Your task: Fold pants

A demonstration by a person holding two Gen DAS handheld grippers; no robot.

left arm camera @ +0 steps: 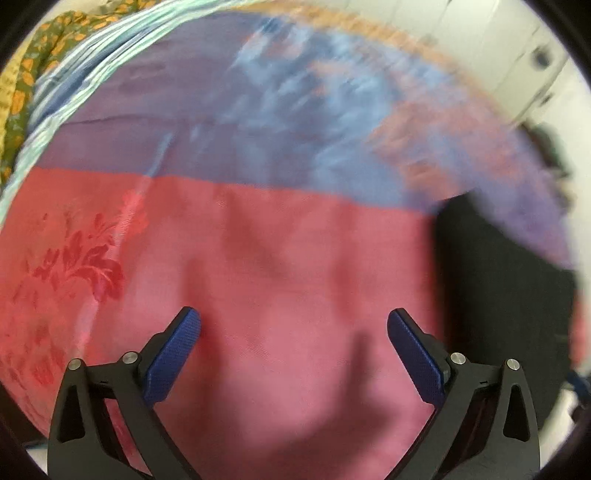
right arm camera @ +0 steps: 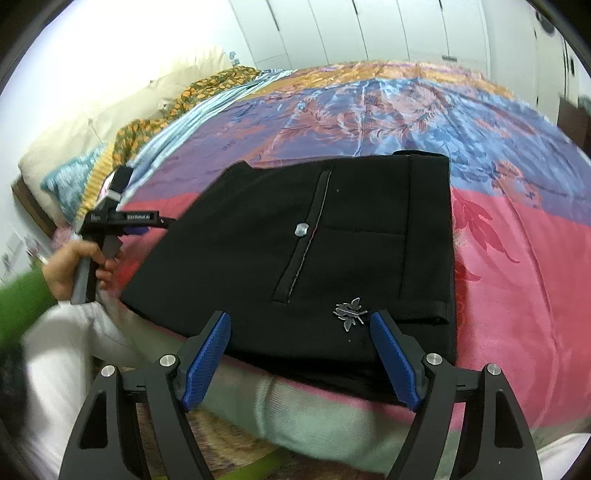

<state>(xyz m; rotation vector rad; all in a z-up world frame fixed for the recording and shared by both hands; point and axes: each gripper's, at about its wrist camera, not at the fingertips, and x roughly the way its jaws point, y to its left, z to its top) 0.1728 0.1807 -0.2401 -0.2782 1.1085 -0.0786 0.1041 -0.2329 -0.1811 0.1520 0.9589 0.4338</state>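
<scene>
Black pants [right arm camera: 303, 251] lie folded into a flat rectangle on the bed, with a back pocket, a button and a small silver emblem [right arm camera: 350, 312] showing. My right gripper [right arm camera: 300, 325] is open just above the near edge of the pants, holding nothing. My left gripper [left arm camera: 293, 321] is open and empty over the pink bedspread; the pants [left arm camera: 495, 295] show blurred at its right. In the right wrist view the left gripper [right arm camera: 136, 227] sits at the pants' left edge, held in a hand.
The bedspread [right arm camera: 517, 258] is pink near me and blue and purple further back [right arm camera: 388, 107]. Patterned pillows [right arm camera: 155, 122] and a cream headboard [right arm camera: 122, 96] lie at the far left. White wardrobe doors [right arm camera: 369, 29] stand behind the bed.
</scene>
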